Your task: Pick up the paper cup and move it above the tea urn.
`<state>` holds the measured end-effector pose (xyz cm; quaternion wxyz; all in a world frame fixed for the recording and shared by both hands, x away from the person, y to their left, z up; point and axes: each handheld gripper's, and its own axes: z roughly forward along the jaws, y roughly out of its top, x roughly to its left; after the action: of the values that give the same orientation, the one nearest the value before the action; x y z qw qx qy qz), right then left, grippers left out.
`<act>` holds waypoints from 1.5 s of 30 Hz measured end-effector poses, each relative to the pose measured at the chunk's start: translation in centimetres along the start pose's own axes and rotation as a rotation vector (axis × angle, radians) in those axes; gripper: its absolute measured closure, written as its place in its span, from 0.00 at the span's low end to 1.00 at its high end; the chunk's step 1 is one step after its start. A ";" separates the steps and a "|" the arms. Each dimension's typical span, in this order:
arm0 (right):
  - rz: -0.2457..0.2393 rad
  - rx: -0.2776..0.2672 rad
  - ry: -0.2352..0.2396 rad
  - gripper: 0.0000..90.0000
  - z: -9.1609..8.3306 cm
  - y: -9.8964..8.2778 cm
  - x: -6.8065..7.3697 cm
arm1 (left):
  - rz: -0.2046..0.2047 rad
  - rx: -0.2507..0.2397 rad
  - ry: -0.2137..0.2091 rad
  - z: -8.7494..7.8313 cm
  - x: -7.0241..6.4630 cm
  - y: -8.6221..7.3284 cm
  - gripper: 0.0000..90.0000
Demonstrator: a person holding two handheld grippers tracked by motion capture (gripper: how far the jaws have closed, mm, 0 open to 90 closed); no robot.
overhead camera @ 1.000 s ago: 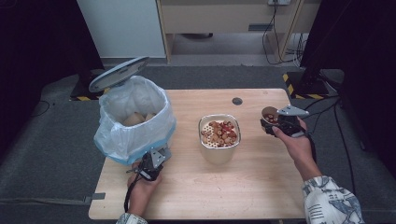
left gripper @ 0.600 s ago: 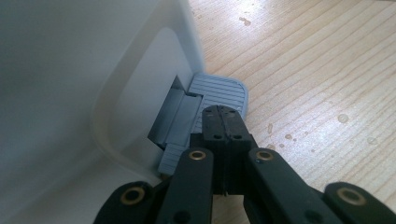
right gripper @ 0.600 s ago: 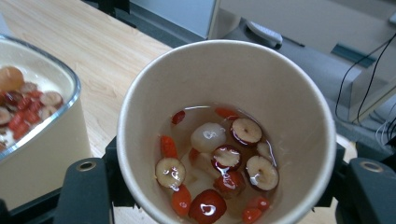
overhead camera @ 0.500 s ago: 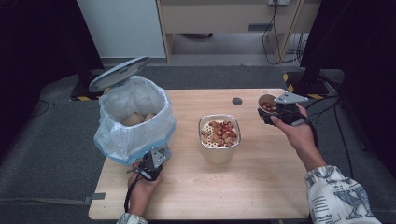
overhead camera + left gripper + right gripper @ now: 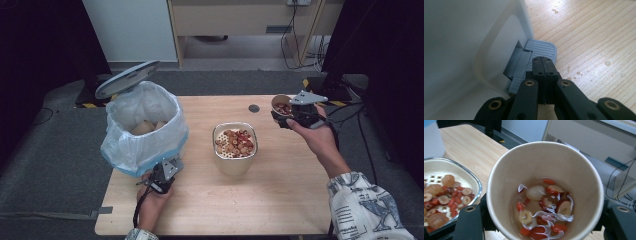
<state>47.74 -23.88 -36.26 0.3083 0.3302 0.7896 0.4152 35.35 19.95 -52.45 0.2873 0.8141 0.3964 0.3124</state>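
Even overhead light is falling on the wooden table [image 5: 280,190] while the room's edges are sinking into darkness. Glare is glinting off liquid inside the paper cup [image 5: 544,160]. The white bin wall [image 5: 461,37] is blurring close to the lens, its shadow spreading softly.

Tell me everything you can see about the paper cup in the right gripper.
The paper cup is round, pale tan and open at the top. It looks like plain card, cream inside. It stands about upright, lifted off the table near its far right corner, right of the strainer bowl. The right gripper is shut on it, one black jaw at each side. In the bottom lie red and pale fruit pieces and a thin clear film, all looking wet.
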 end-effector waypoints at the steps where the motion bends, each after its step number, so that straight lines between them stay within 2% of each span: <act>1: 0.001 -0.002 0.002 0.36 0.0 0.1 0.0 | 0.000 0.000 0.000 0.0 0.0 0.0 0.99; 5: 0.000 -0.008 0.002 0.36 -0.1 0.4 0.0 | 0.001 0.000 0.000 0.0 0.0 0.0 0.99; 7: -0.024 -0.012 0.009 0.36 -0.1 0.8 0.2 | 0.000 0.000 0.000 0.0 0.0 0.0 0.99; 12: -0.030 -0.016 0.015 0.36 -0.1 1.3 0.3 | 0.001 0.000 0.000 0.0 0.0 0.0 0.99; 14: -0.055 -0.016 0.023 0.36 -0.1 1.8 0.6 | 0.001 0.000 0.000 0.0 0.0 0.0 0.99; 18: -0.060 -0.026 0.030 0.36 -0.2 2.3 0.6 | 0.001 0.000 0.001 0.0 0.0 0.0 0.99; 21: -0.082 -0.029 0.035 0.36 -0.2 2.9 1.0 | 0.002 -0.001 0.001 0.0 0.0 0.0 0.99; 30: -0.081 -0.035 0.038 0.36 -0.1 3.8 1.1 | 0.002 0.000 0.000 0.0 0.0 0.0 0.99; 45: -0.134 -0.044 0.050 0.36 0.3 5.4 1.5 | 0.002 -0.002 0.001 0.0 0.0 0.0 0.99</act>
<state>48.47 -20.22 -32.11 0.3229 0.2595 0.8079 0.4191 35.35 19.92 -52.47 0.2875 0.8141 0.3955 0.3134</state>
